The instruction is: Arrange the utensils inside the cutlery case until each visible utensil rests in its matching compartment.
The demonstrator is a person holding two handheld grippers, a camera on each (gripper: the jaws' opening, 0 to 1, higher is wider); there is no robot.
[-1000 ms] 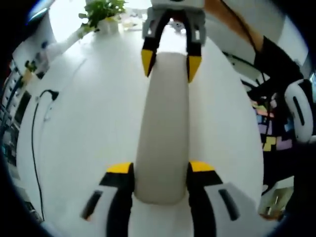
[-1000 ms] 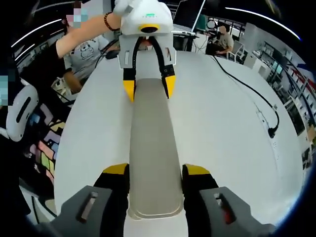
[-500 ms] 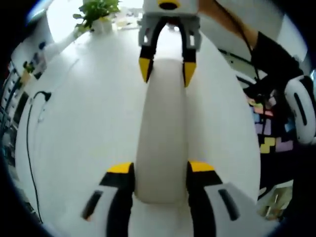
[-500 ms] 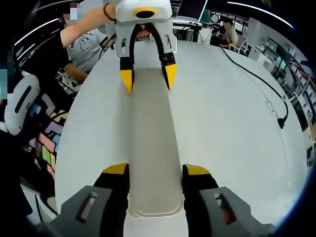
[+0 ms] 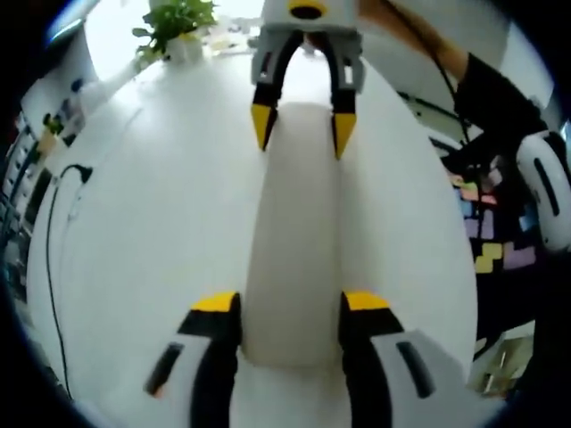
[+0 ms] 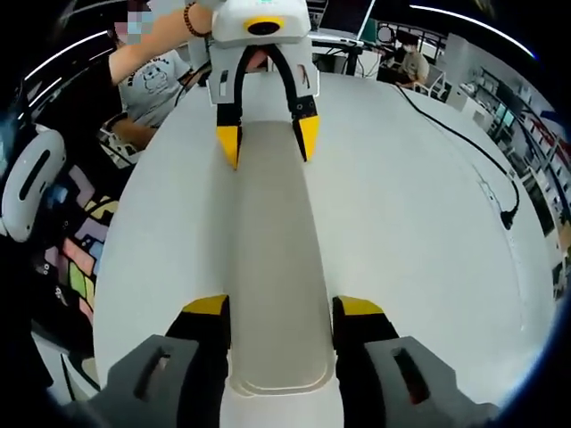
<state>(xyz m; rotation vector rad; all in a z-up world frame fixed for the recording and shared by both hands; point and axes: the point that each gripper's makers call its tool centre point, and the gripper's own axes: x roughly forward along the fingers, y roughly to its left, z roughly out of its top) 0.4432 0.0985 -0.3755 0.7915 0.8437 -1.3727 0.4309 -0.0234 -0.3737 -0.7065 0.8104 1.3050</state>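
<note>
A long, pale beige cutlery case [image 5: 294, 232] lies lengthwise on the white table [image 5: 161, 196], with its lid on; its contents are hidden. My left gripper [image 5: 290, 303] is shut on the case's near end, one yellow-tipped jaw on each long side. The right gripper [image 5: 302, 129] grips the far end in the same way. In the right gripper view the case [image 6: 272, 250] runs away from my right gripper [image 6: 282, 306], which clamps its rimmed end. The left gripper [image 6: 268, 141] holds the opposite end there.
A potted plant [image 5: 178, 18] stands at the table's far edge, and a black cable [image 5: 53, 223] trails along one side. A seated person [image 6: 152, 71] is beside the table. Another cable [image 6: 464, 152] crosses the tabletop. Coloured floor tiles [image 5: 491, 241] lie beyond the table's edge.
Both views have shifted a little with the hands. Each gripper keeps the same hold on its end of the case.
</note>
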